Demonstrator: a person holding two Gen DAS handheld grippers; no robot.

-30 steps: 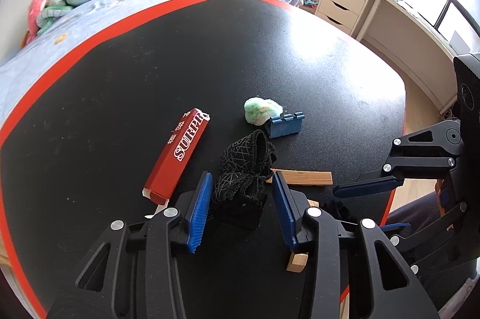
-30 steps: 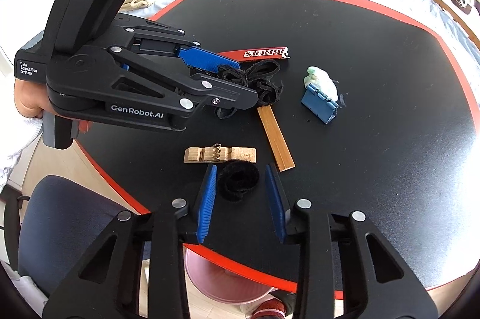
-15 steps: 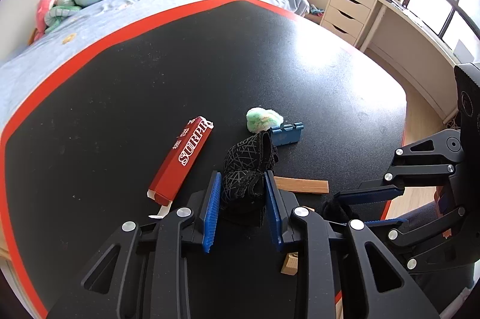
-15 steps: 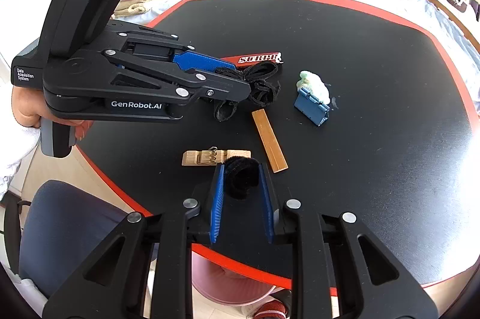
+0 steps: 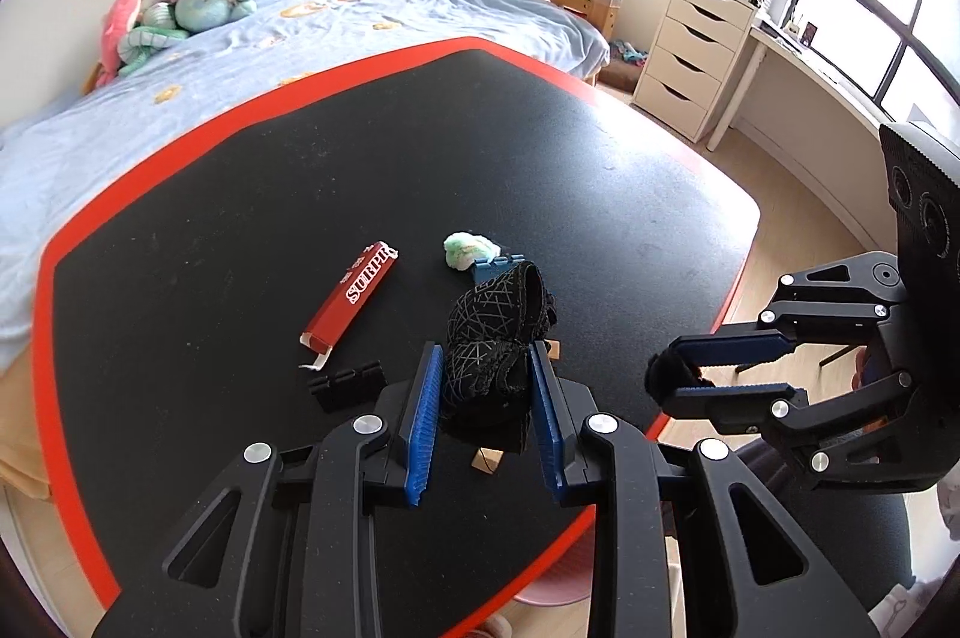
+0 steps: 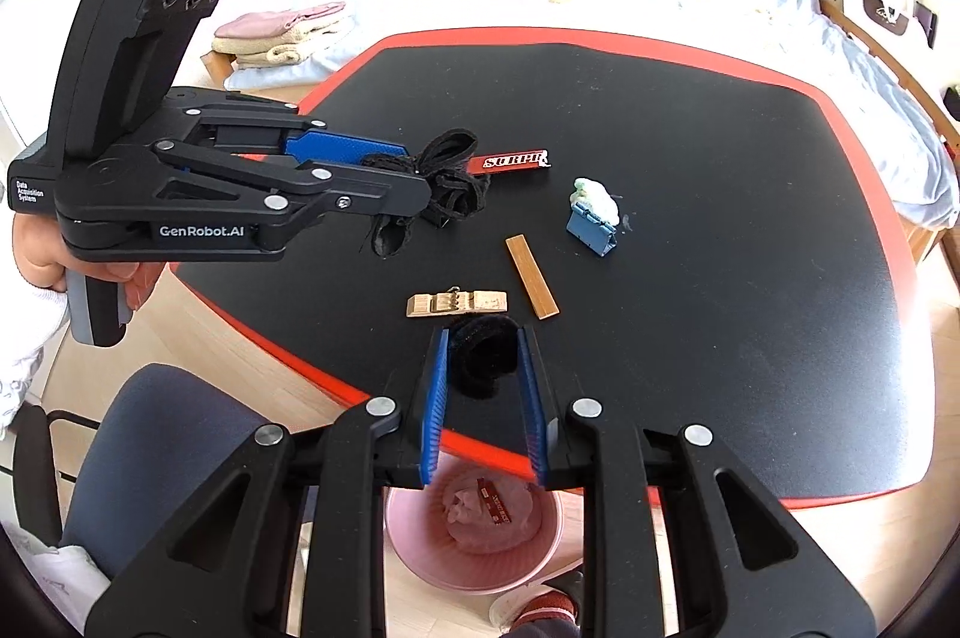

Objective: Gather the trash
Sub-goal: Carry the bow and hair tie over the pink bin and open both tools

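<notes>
My left gripper is shut on a black patterned sock and holds it lifted above the black table; it also shows in the right wrist view. My right gripper is shut on a small black fuzzy ring, raised near the table's front edge. A pink bin with trash in it stands on the floor right below. A red box, a crumpled green-white wad, a blue clip, a wooden strip and a wooden clothespin lie on the table.
A small black clip lies near the left fingers. A grey chair stands by the table's edge. A bed lies behind the table, and white drawers stand at the back right.
Both grippers closed, the left on the sock and the right on the black ring, and both lifted their loads off the table. A black clip came into view where the sock lay.
</notes>
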